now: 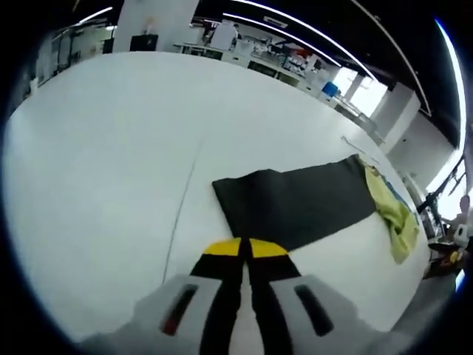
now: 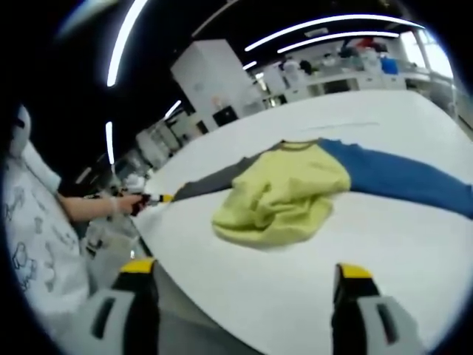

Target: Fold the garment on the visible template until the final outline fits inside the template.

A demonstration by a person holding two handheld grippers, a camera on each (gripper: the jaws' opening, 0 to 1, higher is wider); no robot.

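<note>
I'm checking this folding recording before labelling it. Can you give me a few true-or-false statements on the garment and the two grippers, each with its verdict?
1. The left gripper has its jaws shut at the dark sleeve's edge. True.
2. The right gripper is clamped on the yellow part. False: its jaws stand open, off the garment.
3. The garment's yellow part lies bunched on the white table. True.
4. The garment has a red sleeve. False: one sleeve is blue, one dark.
</note>
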